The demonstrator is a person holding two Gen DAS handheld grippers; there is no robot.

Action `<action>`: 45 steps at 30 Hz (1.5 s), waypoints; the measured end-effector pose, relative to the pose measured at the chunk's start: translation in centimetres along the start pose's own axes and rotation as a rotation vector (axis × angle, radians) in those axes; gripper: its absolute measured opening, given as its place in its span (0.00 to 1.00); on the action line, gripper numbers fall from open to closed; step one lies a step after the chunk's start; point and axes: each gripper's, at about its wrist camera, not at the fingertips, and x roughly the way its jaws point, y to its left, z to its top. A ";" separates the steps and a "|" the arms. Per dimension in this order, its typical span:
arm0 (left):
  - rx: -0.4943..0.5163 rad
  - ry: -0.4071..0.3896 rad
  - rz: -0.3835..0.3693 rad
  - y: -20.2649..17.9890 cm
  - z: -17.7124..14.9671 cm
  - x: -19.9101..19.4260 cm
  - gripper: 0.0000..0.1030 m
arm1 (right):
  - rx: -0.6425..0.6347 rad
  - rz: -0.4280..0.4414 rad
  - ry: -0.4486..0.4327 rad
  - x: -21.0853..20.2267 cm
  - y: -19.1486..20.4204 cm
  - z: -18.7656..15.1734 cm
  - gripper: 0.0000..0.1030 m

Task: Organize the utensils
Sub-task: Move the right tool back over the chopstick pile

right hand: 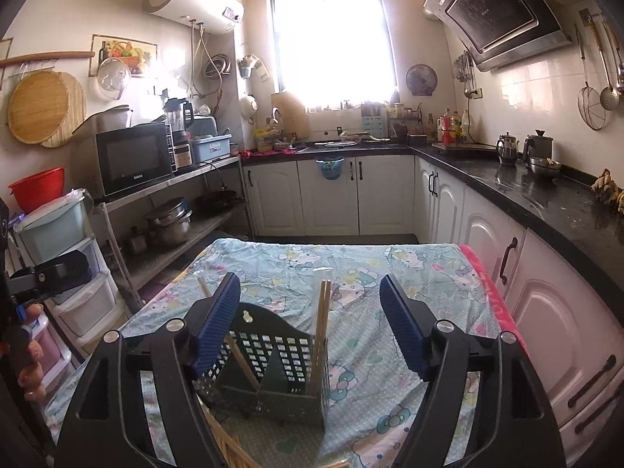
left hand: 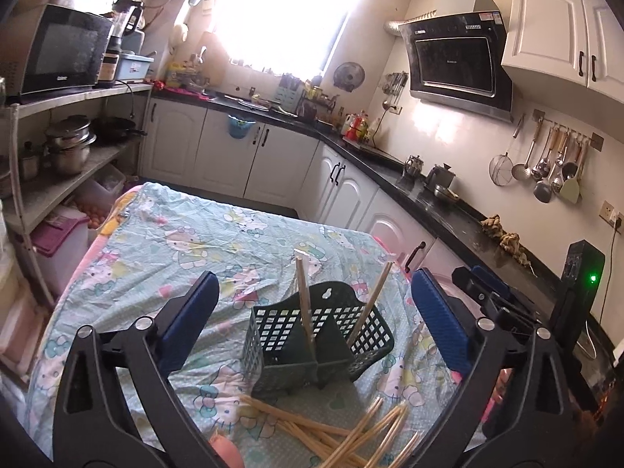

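A dark green perforated utensil holder [left hand: 319,335] [right hand: 280,355] stands on the table's cartoon-print cloth [left hand: 218,241] [right hand: 390,273]. Two wooden chopsticks [left hand: 304,300] lean upright in its compartments; in the right wrist view a pair [right hand: 323,319] stands in the right compartment and one chopstick [right hand: 241,358] slants in the left. Several loose chopsticks [left hand: 331,433] lie on the cloth in front of the holder. My left gripper [left hand: 312,277] is open, its blue pads wide on either side of the holder and touching nothing. My right gripper [right hand: 310,279] is open too, with nothing in it.
A black counter [left hand: 448,210] [right hand: 546,195] over white cabinets runs along the right and the back. A metal shelf [right hand: 175,234] with pots and a microwave stands left. Plastic drawers [right hand: 78,296] sit by the table's left corner. A person's hand [right hand: 31,355] grips the left tool.
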 end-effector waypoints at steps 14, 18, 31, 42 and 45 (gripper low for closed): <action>0.022 0.033 0.009 -0.4 -3.9 -2.2 0.90 | -0.022 0.017 0.021 -3.6 0.1 -2.0 0.72; 0.011 0.061 0.005 -0.1 -5.5 -2.3 0.90 | -0.022 0.013 0.041 -4.0 0.1 -3.1 0.72; 0.001 0.162 -0.015 0.8 -10.7 -2.1 0.90 | -0.013 -0.001 0.121 -5.3 0.3 -7.8 0.72; 0.031 0.259 -0.032 1.1 -14.9 -1.3 0.90 | 0.007 -0.017 0.197 -5.5 -0.4 -11.1 0.72; 0.040 0.292 -0.028 0.9 -16.1 -1.1 0.90 | 0.010 -0.023 0.213 -5.3 -0.4 -11.8 0.72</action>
